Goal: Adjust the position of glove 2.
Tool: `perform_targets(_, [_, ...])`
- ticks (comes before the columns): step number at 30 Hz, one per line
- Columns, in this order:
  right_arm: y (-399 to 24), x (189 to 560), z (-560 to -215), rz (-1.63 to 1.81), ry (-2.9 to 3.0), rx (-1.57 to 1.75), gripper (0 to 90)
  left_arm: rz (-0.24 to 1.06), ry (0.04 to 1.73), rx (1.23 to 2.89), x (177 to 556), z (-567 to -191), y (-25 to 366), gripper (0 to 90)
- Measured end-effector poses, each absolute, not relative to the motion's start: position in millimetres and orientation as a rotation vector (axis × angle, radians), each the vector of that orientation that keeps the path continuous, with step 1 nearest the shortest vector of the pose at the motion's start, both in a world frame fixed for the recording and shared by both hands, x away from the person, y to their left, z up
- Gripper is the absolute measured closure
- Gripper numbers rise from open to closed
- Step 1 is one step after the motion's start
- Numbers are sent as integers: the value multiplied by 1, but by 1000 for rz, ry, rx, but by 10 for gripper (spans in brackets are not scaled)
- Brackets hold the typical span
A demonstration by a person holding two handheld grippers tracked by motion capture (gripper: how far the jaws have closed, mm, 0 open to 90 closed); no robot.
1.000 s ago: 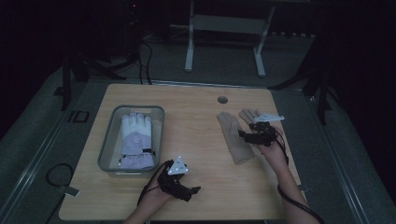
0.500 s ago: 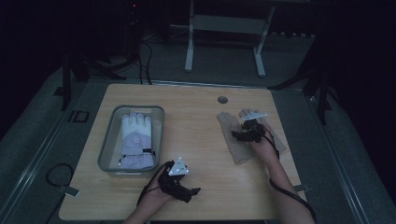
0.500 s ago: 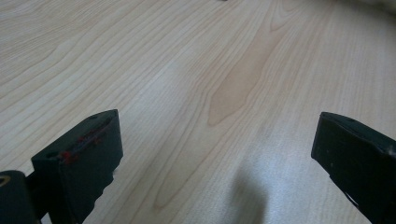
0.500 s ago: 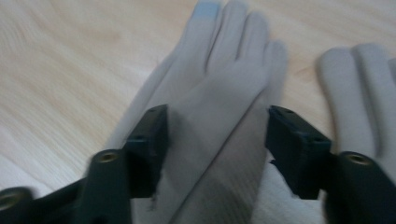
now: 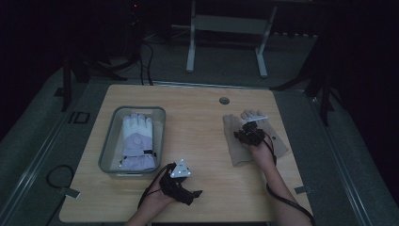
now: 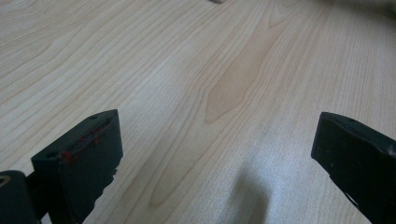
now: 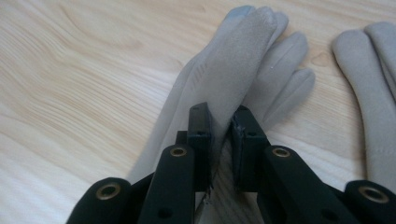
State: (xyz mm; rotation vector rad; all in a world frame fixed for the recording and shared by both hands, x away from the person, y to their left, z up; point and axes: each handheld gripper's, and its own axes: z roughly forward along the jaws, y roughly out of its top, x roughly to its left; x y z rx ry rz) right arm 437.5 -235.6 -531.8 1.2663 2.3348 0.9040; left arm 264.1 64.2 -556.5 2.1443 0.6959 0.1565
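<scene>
Right gripper (image 7: 219,126) is down on the tan glove (image 7: 233,60), jaws just been closing and now pinching a raised fold of the fabric between them. Pads press the cloth from both sides, so that's a grip. In the right gripper view the glove lies flat on the table (image 7: 70,70), fingers pointing away from the cam, fold standing up along its middle. A 2nd tan glove (image 7: 378,93) lies just beside it, at the right edge of that view, not touching the jaws.

From the high view: right gripper (image 5: 248,134) sits over the glove pair on the right half of the table (image 5: 202,127), tan glove (image 5: 234,141) w/ its cuff toward the person, 2nd glove (image 5: 277,143) beside it and partly under the hand. Small round hole (image 5: 224,100) in the tabletop just beyond the gloves.

Left gripper (image 5: 181,186) rests near the front edge, centre-left, grey plate on top. Left gripper view: jaws (image 6: 210,163) stand wide apart, bare wood between them, holding nothing.

Left side of the table: a clear bin (image 5: 109,150) w/ a white-and-lilac glove (image 5: 136,141) lying inside, fingers pointing to the far side. Bin is well apart from the tan pair, near the left gripper.
</scene>
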Motion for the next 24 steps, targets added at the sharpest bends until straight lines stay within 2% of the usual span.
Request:
perform_targets(9, [-200,393,-503,1051,2240,1334,805,160,684,2163,263,-556,62,20])
perform_targets(15, [-181,376,-491,1084,2113,1436,805,178,686,2155,262,-556,62,20])
perform_targets(24, [-156,374,-520,1031,2109,1495,802,180,683,2158,262,-556,63,20])
